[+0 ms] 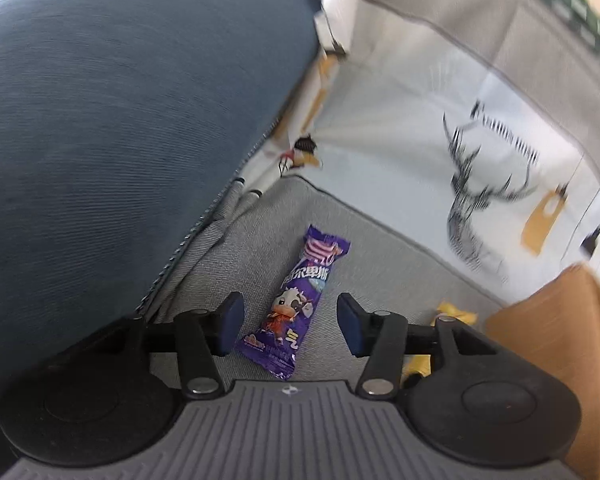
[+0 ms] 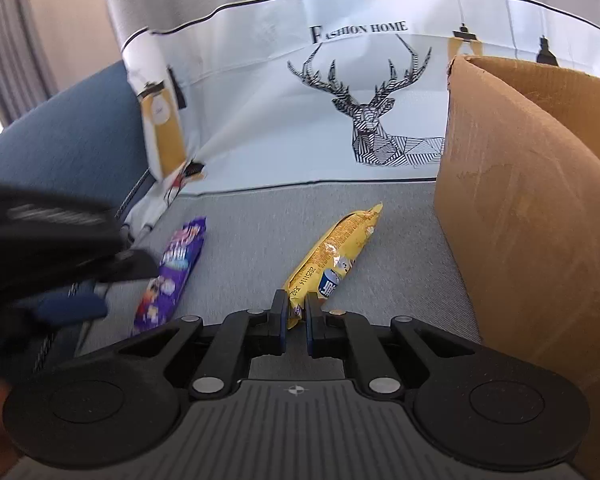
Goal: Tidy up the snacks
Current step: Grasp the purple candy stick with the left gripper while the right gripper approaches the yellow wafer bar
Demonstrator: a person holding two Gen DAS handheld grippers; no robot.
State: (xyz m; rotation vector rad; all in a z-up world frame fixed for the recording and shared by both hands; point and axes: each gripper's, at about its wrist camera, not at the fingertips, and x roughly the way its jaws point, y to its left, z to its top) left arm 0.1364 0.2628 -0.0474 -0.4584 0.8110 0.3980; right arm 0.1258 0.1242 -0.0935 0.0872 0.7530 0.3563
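A purple snack packet with a cartoon cow lies on the grey sofa seat. My left gripper stands open over it, a pad on each side and neither touching. In the right wrist view the same purple packet lies at the left, with the left gripper's blurred body above it. A yellow snack packet lies in the middle of the seat. My right gripper is shut on its near end. A brown cardboard box stands at the right.
A blue cushion fills the left. A white cloth with a deer print covers the sofa back. The box's corner and a bit of the yellow packet show at the right of the left wrist view.
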